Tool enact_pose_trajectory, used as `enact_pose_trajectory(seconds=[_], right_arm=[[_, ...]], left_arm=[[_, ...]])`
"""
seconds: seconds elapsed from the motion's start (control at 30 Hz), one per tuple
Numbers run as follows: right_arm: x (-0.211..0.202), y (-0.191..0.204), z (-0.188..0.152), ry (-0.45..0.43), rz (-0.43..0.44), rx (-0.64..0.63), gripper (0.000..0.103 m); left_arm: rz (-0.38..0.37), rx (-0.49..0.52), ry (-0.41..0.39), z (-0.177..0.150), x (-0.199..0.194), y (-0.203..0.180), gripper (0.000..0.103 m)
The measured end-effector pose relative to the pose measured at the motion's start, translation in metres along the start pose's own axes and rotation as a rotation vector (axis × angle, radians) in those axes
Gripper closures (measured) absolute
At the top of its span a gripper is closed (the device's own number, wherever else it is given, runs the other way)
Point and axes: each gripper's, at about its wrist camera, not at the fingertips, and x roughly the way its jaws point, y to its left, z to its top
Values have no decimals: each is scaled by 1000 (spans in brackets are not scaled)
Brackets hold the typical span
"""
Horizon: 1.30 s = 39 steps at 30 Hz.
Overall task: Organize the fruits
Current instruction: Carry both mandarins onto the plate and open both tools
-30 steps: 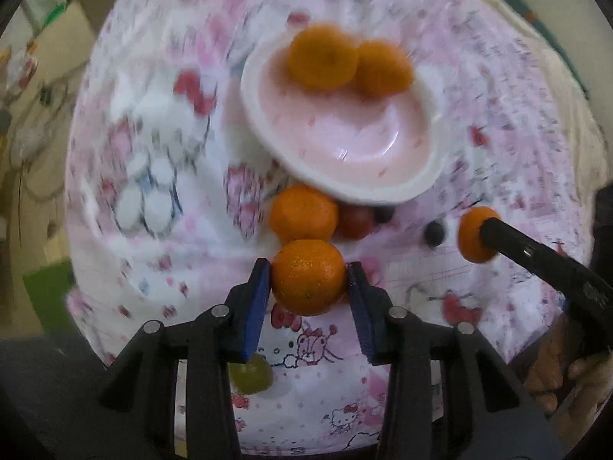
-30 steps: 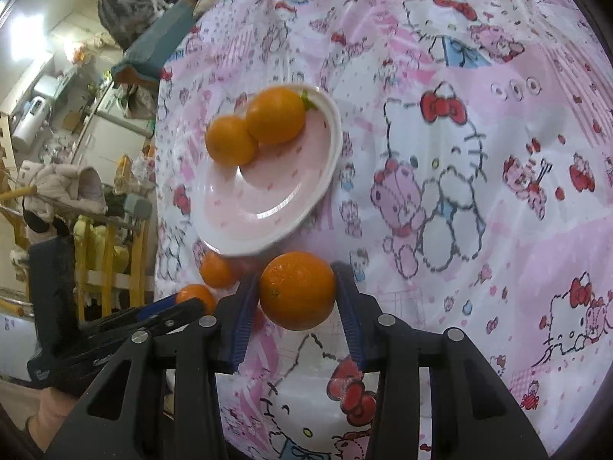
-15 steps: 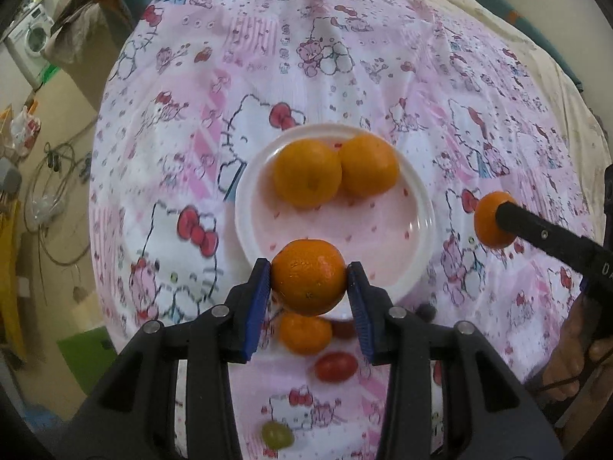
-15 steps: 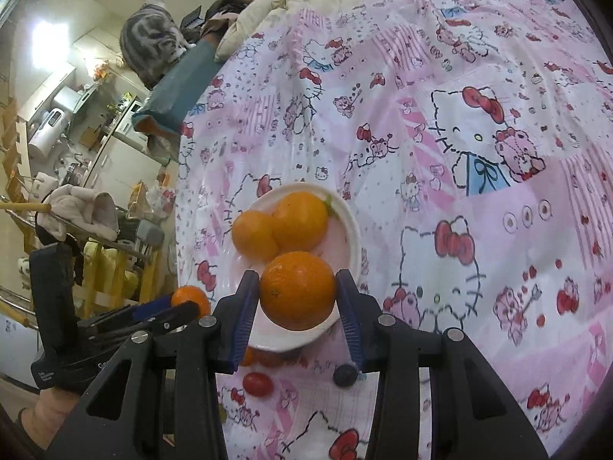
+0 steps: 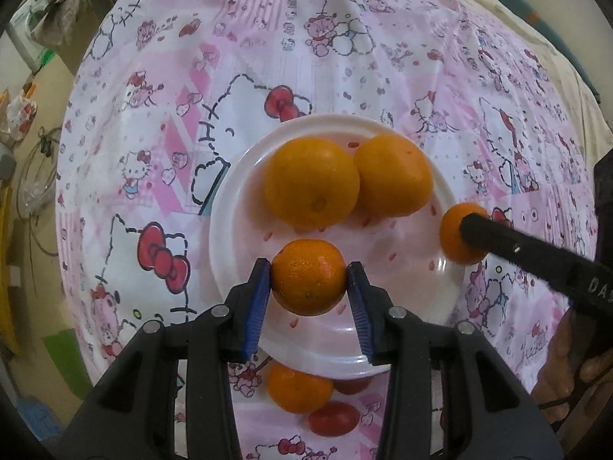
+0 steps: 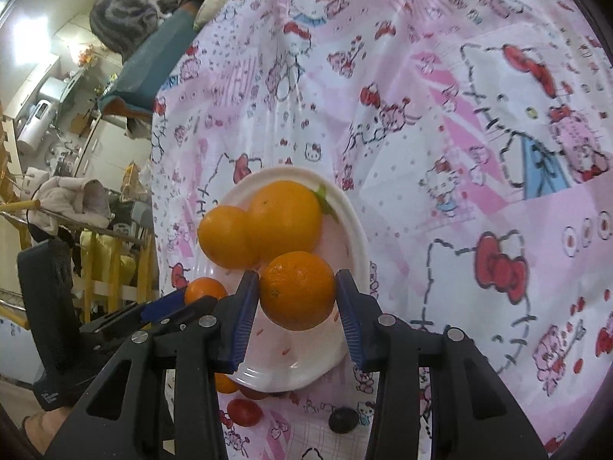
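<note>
Both the left gripper (image 5: 309,278) and right gripper (image 6: 297,291) are clamping mandarins over the white plate (image 5: 406,360), needing gentle lowering onto bare spots.

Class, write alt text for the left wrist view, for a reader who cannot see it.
The left tongs grip a mandarin above a white plate that already holds two oranges, on a pink cartoon-cat cloth. At right, the other tongs' black finger holds another mandarin; a loose mandarin and cherry tomato lie below the plate.
</note>
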Motion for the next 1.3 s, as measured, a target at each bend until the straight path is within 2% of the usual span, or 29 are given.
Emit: enact_pose_trajectory(seconds=[0.23,0.67,0.93,1.3], right_arm=[[15,-5,-6,16,-35,-8,60],[17,-14,-5,17,-1,17,58],[17,-15,-6,13,8,24,58],[18,-12,-7,17,24,23,58]], left_arm=[[18,26,1,4,9,0,66],[-20,2,40,8,21,2,65],[-26,31,38,10,26,-12,65],[-30,43,30,9,24,-12,64]])
